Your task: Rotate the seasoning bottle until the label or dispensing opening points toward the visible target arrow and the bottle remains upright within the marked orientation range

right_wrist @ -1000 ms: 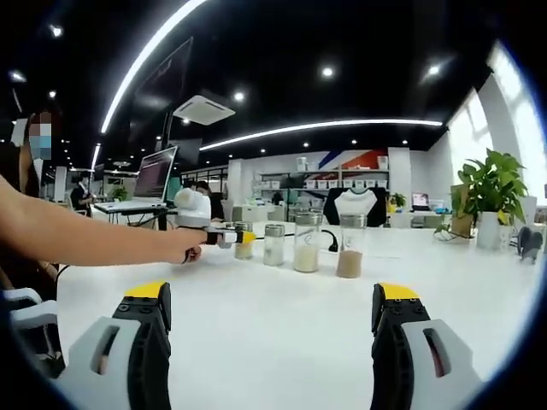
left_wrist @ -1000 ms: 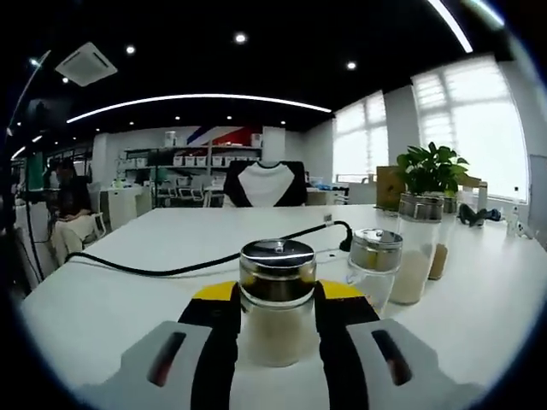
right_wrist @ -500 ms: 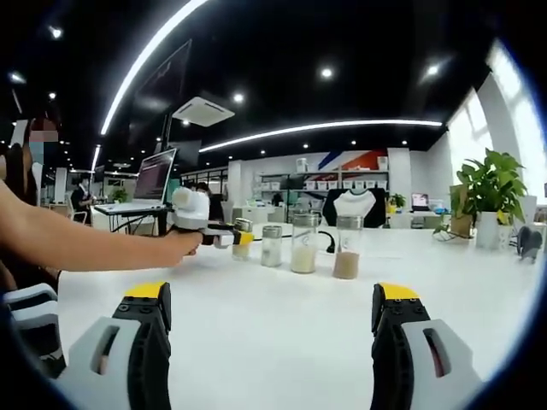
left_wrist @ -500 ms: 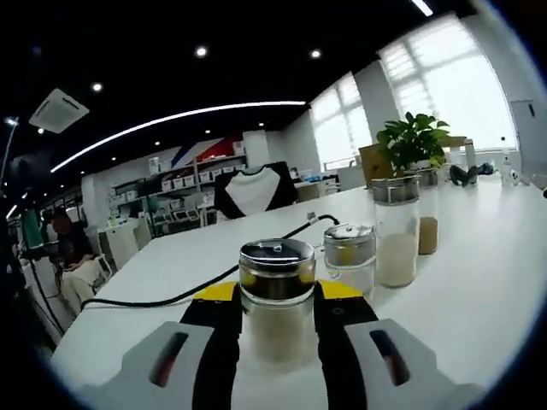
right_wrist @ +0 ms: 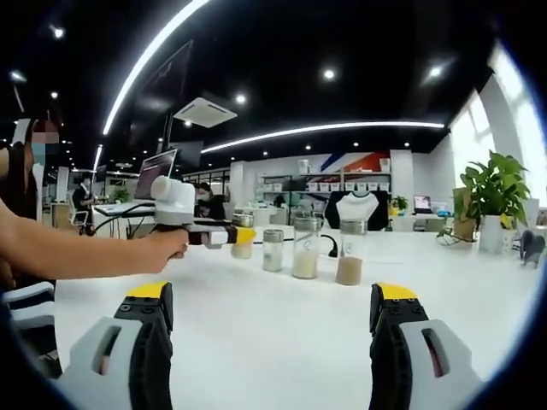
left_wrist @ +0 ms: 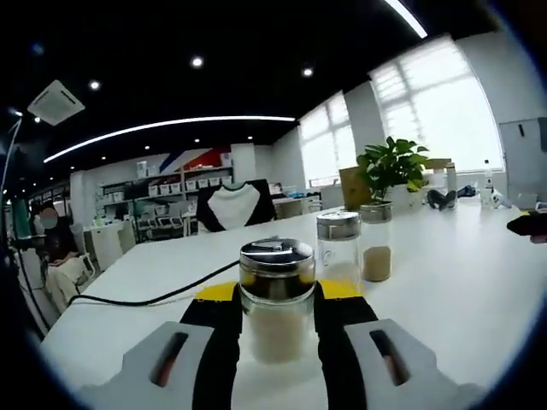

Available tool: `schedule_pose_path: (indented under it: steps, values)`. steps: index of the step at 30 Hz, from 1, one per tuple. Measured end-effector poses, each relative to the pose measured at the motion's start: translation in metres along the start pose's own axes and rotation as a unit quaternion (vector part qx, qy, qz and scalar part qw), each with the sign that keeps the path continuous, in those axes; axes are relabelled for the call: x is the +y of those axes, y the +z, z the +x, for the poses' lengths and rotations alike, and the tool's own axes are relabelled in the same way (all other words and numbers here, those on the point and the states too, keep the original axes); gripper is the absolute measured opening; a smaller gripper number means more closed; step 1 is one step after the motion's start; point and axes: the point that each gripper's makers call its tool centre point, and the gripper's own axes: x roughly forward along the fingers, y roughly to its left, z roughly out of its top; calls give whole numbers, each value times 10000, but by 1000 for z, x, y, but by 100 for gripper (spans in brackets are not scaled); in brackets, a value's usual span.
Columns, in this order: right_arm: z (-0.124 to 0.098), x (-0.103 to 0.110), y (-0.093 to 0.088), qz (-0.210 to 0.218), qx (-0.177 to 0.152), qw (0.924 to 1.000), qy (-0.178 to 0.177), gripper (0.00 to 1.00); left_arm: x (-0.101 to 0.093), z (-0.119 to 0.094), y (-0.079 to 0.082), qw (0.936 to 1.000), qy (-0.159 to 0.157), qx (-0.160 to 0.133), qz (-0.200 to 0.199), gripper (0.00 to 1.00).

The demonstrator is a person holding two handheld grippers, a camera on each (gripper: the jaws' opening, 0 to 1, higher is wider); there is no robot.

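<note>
Four seasoning bottles (right_wrist: 295, 248) stand upright on the white table (right_wrist: 273, 333). Left gripper (left_wrist: 275, 312) pinches one bottle (left_wrist: 276, 299); right gripper (right_wrist: 272, 342) is spread, holding nothing.

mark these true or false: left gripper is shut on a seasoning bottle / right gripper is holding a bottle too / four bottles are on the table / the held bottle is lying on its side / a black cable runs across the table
1. The left gripper is shut on a seasoning bottle. True.
2. The right gripper holds a bottle too. False: its fingers stand wide apart over bare table.
3. Four bottles show on the table in the right gripper view. True.
4. The held bottle lies on its side. False: it stands upright, metal cap on top.
5. A black cable runs across the table. True.
</note>
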Motion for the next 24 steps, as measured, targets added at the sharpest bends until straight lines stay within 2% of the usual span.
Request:
schedule_pose_path:
  steps: [3, 7, 11, 15, 17, 20, 24]
  values:
    - [3, 3, 1, -44, 0, 10000, 60, 97, -10, -8, 4, 9996, -184, -49, -184, 34]
    - [6, 6, 4, -50, -44, 9999, 152, 95, -27, -21, 6, 9992, -397, -39, -14, 34]
    - [8, 10, 5, -47, -43, 9997, 255, 94, -48, -37, 13, 9970, -741, -131, -182, 34]
    - [7, 14, 8, -30, -88, 9994, 343, 91, -64, -49, 13, 9953, -953, -84, -174, 34]
    - [7, 16, 11, 24, -154, 9990, 415, 86, -73, -55, 12, 9946, -1035, -67, -75, 34]
    - [8, 24, 15, -53, -198, 9983, 548, 79, -82, -62, 8, 9935, -1054, 1, 432, 34]
    - [11, 34, 17, -86, -188, 9972, 724, 73, -101, -72, 6, 9910, -1226, 8, 532, 34]
